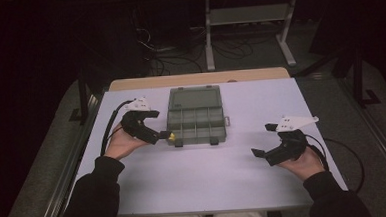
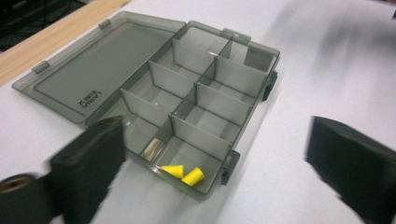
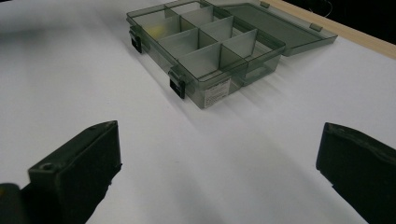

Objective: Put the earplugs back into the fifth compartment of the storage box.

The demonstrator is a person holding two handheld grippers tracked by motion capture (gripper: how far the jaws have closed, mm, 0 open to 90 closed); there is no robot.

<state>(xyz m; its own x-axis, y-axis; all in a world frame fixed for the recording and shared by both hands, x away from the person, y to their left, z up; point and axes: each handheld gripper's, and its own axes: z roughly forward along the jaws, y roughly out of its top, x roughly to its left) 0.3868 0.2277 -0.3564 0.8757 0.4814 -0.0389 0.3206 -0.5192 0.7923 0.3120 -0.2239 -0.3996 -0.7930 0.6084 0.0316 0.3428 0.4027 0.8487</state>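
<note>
Left gripper view: left gripper (image 2: 210, 154) jaws wide apart, nothing between them, just in front of the open box (image 2: 187, 100). Two yellow earplugs (image 2: 184, 173) lie in its near corner compartment. High view: box sits mid-table (image 1: 280, 94), lid flat behind. Right gripper (image 1: 264, 141) wide open, empty, well apart from the box.

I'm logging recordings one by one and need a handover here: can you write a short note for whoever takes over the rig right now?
Left gripper: jaws open, holding nothing, at the organizer box's near-left corner.
Right gripper: jaws open, holding nothing, over bare table right of the box.
Box: lid open flat.
Done: two yellow earplugs lie in the near-left corner compartment.
Left: probably closing the lid and latching it; no other loose pieces visible.
</note>
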